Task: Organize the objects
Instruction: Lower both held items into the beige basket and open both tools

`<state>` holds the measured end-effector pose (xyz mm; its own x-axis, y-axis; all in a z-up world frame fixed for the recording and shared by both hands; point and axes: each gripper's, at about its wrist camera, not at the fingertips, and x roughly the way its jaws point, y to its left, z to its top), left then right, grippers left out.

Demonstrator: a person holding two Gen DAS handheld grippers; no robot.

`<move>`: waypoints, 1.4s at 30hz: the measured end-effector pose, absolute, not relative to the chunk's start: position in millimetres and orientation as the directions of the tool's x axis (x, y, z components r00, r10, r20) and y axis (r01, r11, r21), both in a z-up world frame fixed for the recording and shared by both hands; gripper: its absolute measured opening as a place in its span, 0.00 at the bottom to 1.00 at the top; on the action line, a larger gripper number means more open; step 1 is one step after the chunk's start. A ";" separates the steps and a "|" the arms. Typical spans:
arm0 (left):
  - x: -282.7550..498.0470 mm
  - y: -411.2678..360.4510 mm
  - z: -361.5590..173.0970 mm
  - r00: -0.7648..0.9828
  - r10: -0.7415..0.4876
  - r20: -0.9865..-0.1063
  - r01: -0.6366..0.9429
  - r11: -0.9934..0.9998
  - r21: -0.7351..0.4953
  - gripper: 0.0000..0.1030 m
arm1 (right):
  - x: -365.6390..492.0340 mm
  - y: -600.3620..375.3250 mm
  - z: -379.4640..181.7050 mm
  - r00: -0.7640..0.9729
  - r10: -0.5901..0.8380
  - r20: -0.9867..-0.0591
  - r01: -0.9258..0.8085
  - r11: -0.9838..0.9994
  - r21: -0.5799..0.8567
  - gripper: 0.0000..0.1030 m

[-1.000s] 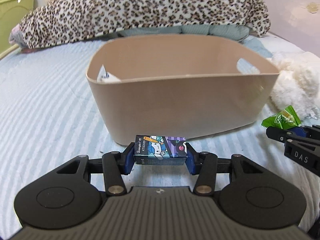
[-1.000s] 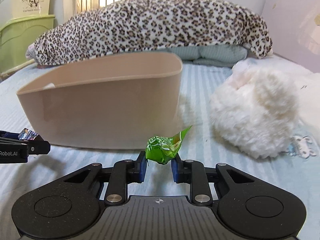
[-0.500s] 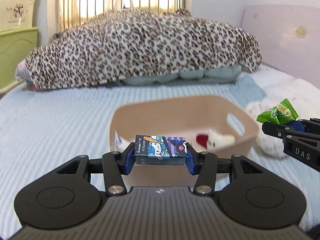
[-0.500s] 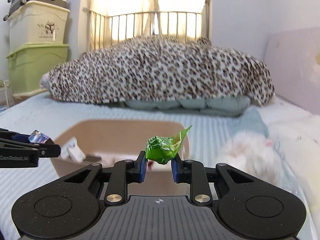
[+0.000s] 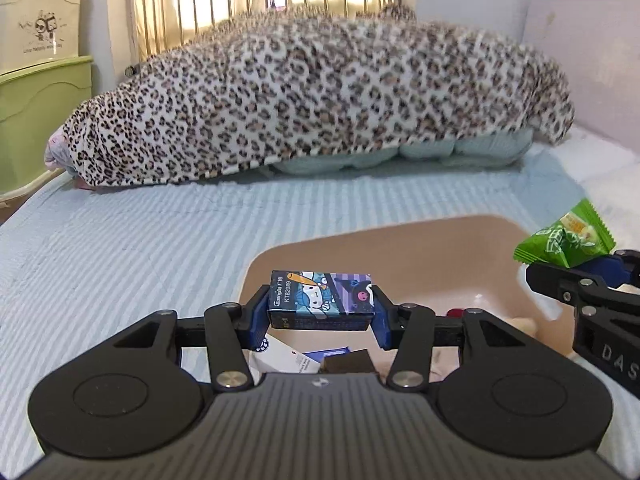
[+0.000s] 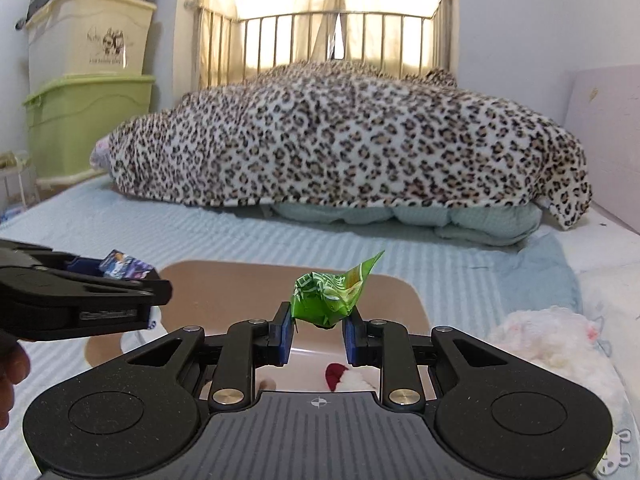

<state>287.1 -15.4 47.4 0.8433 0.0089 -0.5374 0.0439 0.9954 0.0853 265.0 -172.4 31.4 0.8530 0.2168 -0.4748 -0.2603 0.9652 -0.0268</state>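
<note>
My left gripper (image 5: 321, 316) is shut on a small cartoon-printed box (image 5: 321, 298) and holds it above the open beige bin (image 5: 400, 236). My right gripper (image 6: 319, 334) is shut on a green crinkled snack packet (image 6: 328, 298), also over the beige bin (image 6: 240, 280). The packet also shows at the right of the left wrist view (image 5: 568, 240), and the box at the left of the right wrist view (image 6: 122, 268). Inside the bin lie a white carton (image 5: 284, 356), a dark item (image 5: 348, 360) and a red-and-white plush piece (image 6: 344, 376).
The bin stands on a blue striped bedspread (image 5: 120, 248). A leopard-print blanket (image 6: 340, 136) is heaped at the back before a railing. A white fluffy plush (image 6: 548, 344) lies right of the bin. Green and cream storage boxes (image 6: 84, 80) stand at the left.
Both grippers have risen from the bed beside the bin's front wall to above its opening, each still holding its object. The bin's contents have come into view.
</note>
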 end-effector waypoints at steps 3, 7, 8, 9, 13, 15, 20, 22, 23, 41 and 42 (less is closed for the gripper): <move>303.5 -16.9 36.3 0.818 0.018 -0.575 0.037 0.996 0.083 0.50 | 282.6 -163.8 21.8 0.833 0.202 -0.515 -0.267 0.962 -0.055 0.23; 317.0 -18.0 16.4 0.779 0.028 -0.627 0.028 0.996 0.079 0.50 | 300.1 -155.0 6.8 0.794 0.189 -0.577 -0.278 0.958 -0.068 0.23; 319.4 -17.8 10.5 0.766 0.026 -0.643 0.033 0.996 0.080 0.50 | 300.7 -153.3 2.5 0.787 0.185 -0.589 -0.283 0.956 -0.077 0.23; 320.6 -17.1 5.9 0.757 0.023 -0.653 0.038 0.996 0.079 0.50 | 302.1 -151.0 -2.4 0.776 0.182 -0.603 -0.290 0.953 -0.086 0.23; 322.2 -14.4 -8.1 0.729 0.045 -0.683 0.033 0.994 0.100 0.51 | 303.6 -144.4 -16.6 0.742 0.170 -0.649 -0.308 0.946 -0.105 0.25; 319.4 -11.6 -7.1 0.727 0.043 -0.685 0.032 0.995 0.096 0.52 | 301.3 -146.0 -18.2 0.732 0.184 -0.656 -0.311 0.947 -0.081 0.35; 305.8 -6.1 10.1 0.750 0.057 -0.658 0.002 0.996 0.088 0.85 | 286.5 -148.9 -8.3 0.743 0.188 -0.642 -0.306 0.949 -0.077 0.59; 300.4 -4.1 16.9 0.754 0.046 -0.655 -0.002 0.998 0.068 0.87 | 278.4 -153.1 1.4 0.760 0.183 -0.624 -0.289 0.955 -0.073 0.70; 297.6 -3.1 19.5 0.753 0.038 -0.657 -0.001 0.998 0.057 0.87 | 274.2 -155.9 7.1 0.766 0.187 -0.615 -0.283 0.957 -0.062 0.75; 219.2 -2.6 58.2 0.774 0.005 -0.633 0.026 0.999 0.039 0.87 | 189.1 -172.9 61.4 0.812 0.169 -0.558 -0.192 0.981 0.017 0.88; 214.3 -1.8 59.8 0.775 0.003 -0.632 0.027 0.999 0.038 0.87 | 183.6 -173.1 62.6 0.814 0.170 -0.556 -0.190 0.982 0.022 0.88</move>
<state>214.3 -1.8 59.8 0.7751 0.0029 -0.6319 0.0275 0.9989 0.0384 183.6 -173.1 62.6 0.8138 0.1696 -0.5558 -0.1898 0.9816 0.0217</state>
